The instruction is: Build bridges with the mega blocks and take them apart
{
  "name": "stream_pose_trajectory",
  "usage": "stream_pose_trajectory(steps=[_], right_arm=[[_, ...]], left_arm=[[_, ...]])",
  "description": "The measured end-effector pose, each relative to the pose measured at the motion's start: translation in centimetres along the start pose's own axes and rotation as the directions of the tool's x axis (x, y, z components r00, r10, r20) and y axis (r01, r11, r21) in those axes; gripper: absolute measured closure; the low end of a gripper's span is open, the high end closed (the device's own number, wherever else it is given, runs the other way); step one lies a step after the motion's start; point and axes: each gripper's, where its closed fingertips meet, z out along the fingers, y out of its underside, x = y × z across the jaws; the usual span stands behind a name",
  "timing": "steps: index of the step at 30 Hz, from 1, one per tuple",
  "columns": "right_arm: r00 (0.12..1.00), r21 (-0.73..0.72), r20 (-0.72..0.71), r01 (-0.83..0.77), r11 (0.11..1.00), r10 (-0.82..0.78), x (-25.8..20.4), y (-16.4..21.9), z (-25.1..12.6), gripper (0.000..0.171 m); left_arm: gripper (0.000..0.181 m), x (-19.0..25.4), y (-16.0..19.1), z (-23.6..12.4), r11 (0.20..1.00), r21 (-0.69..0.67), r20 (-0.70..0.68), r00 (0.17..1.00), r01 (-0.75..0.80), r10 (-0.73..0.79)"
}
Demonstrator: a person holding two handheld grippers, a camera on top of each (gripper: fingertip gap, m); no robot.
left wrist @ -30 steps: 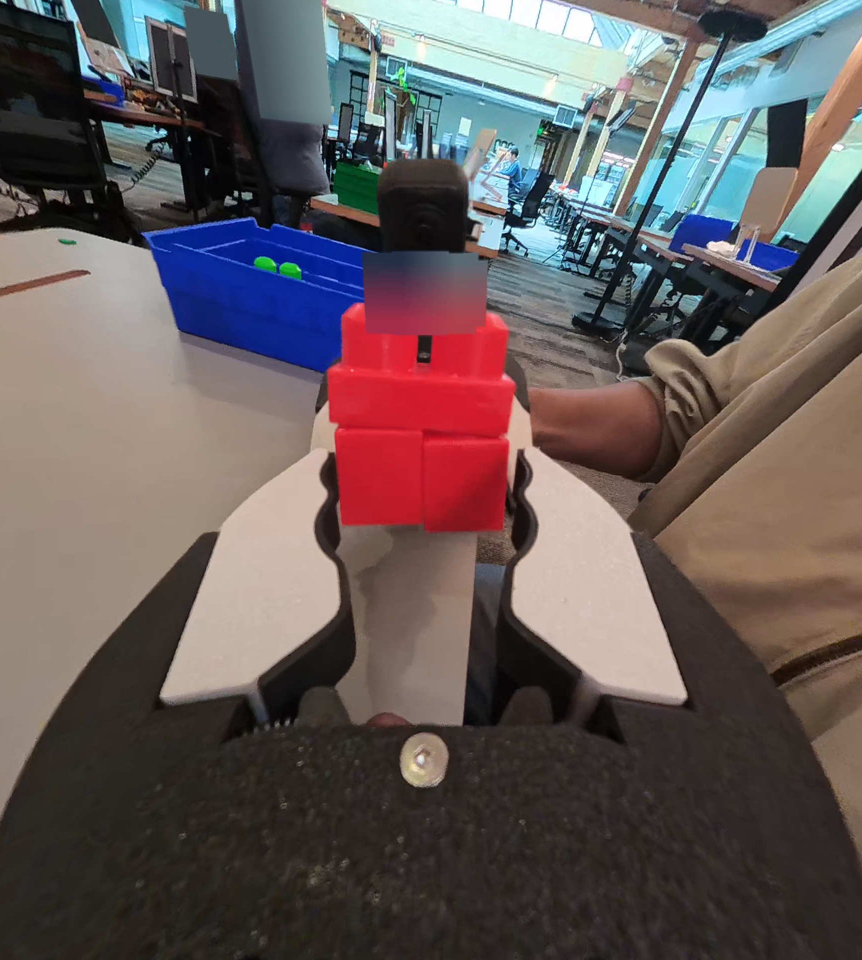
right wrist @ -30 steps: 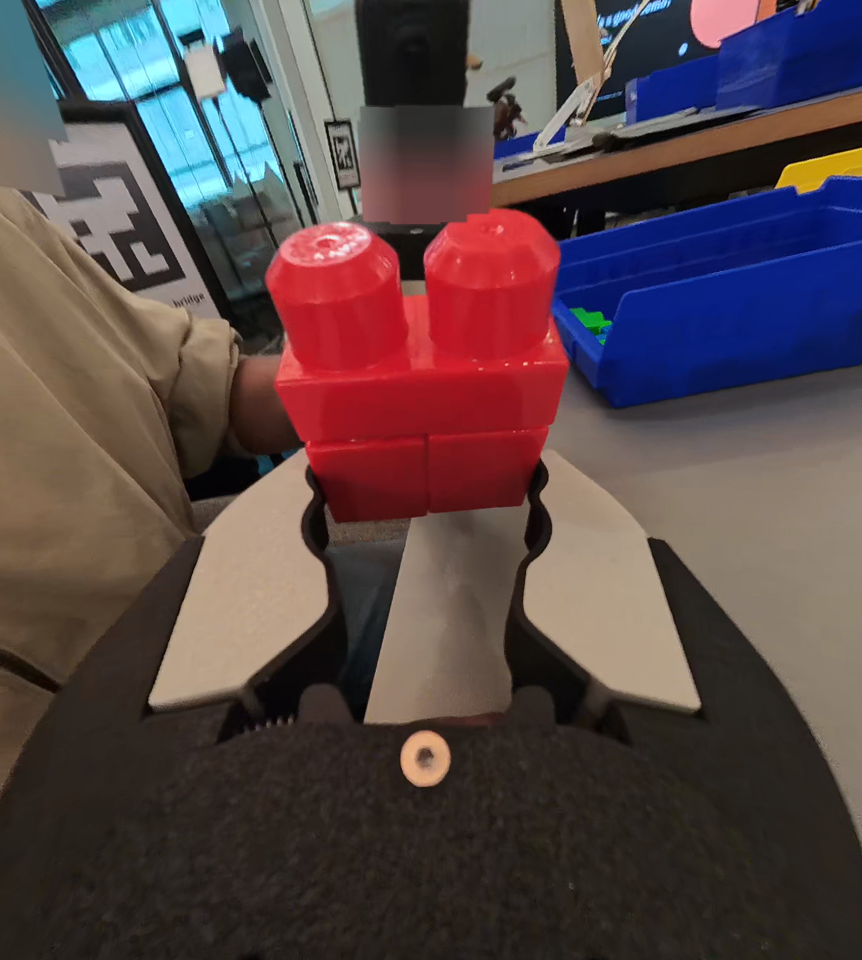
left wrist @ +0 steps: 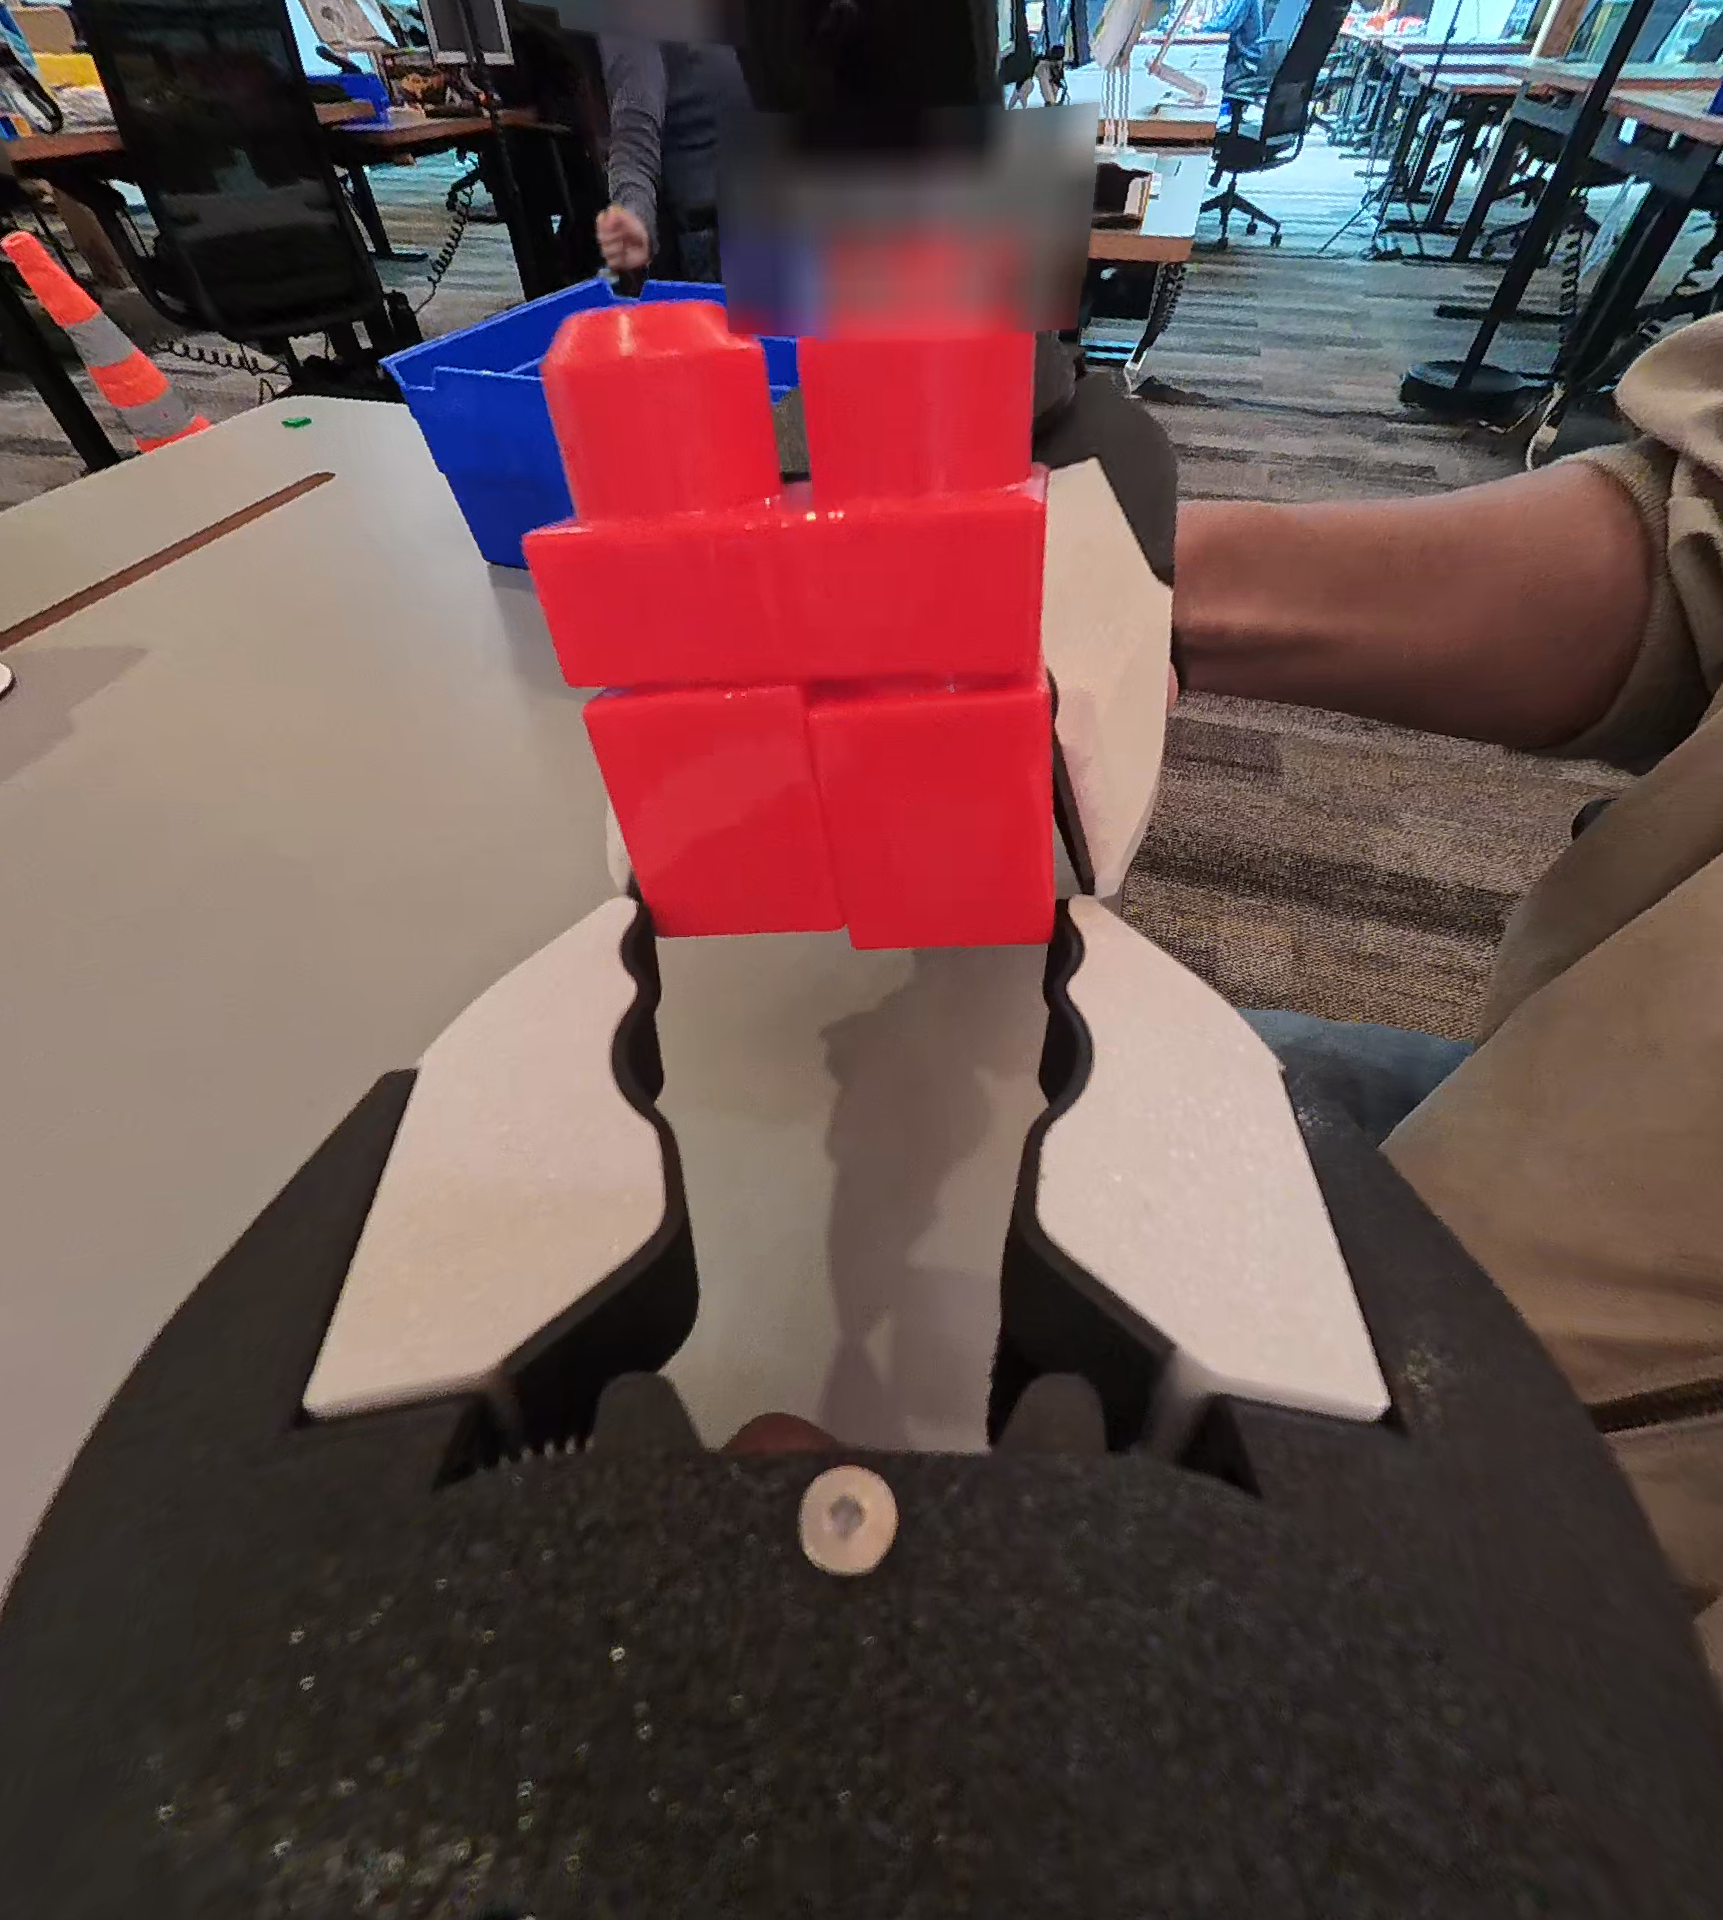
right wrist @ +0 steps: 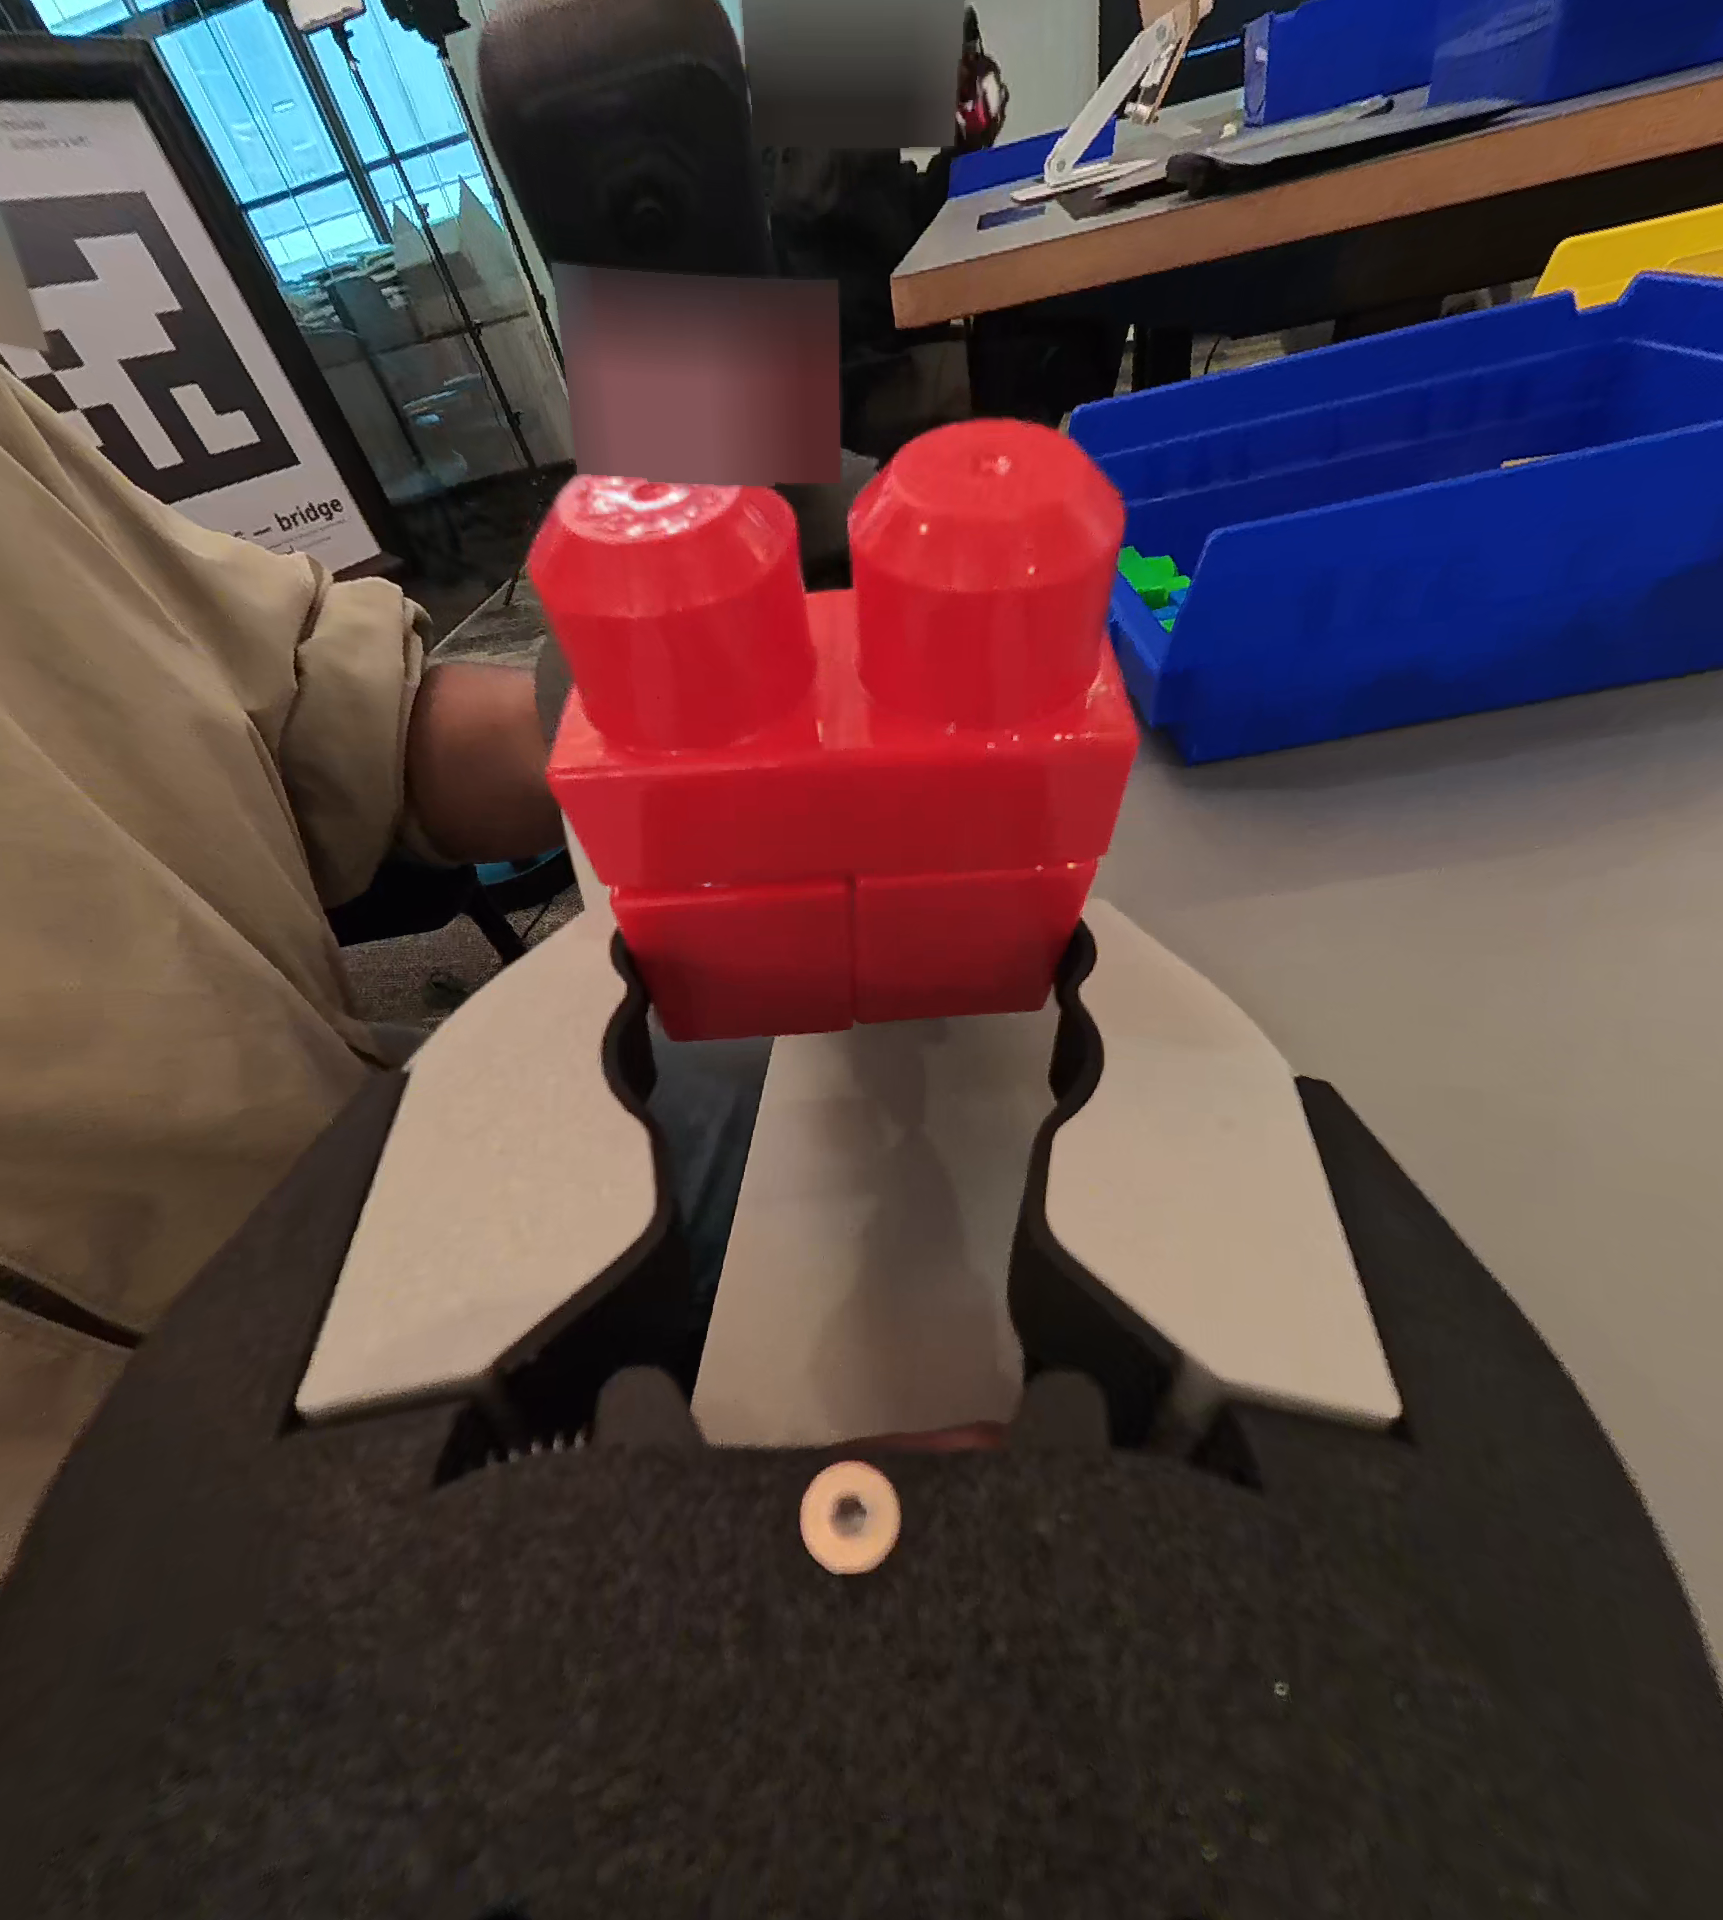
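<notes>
Black tongs (left wrist: 846, 925), white-faced fingers (left wrist: 514, 1184), tan sleeve (left wrist: 1709, 436).

Assembly: red bridge (left wrist: 795, 665), one two-stud block (right wrist: 841, 769) across two small blocks.
Pose: upright, studs uppermost.
Position: raised above table.

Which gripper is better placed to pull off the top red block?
Probably left: the left gripper pinches only the bottom edge of the lower blocks and can regrip the top block; the right gripper holds them deeper.

Grey table (left wrist: 213, 831) – blue bin (right wrist: 1459, 623) on it
</notes>
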Motion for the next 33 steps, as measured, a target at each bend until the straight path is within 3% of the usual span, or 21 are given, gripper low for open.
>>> stream_pose_trajectory(steps=[13, 27, 33], right_arm=[[0.998, -0.013, 0.034, -0.052, 0.999, 0.053, -0.1, 0.2, 0.1, 0.086], [0.998, -0.008, -0.062, -0.006, 1.000, 0.006, 1.4, -0.3, -0.1, 0.101], [0.999, -0.012, -0.032, 0.000, 1.000, 0.000, 1.1, 0.0, 0.0, 0.101]], left_arm=[[0.110, -0.6, -0.1, -0.4, 0.998, 0.029, 0.056, 0.997, -0.049, 0.047], [0.111, -1.6, 1.3, -0.6, 0.999, -0.029, 0.073, 0.997, -0.032, 0.034], [0.102, -1.3, 0.3, -1.1, 0.999, 0.037, 0.032, 0.999, 0.024, -0.026]])
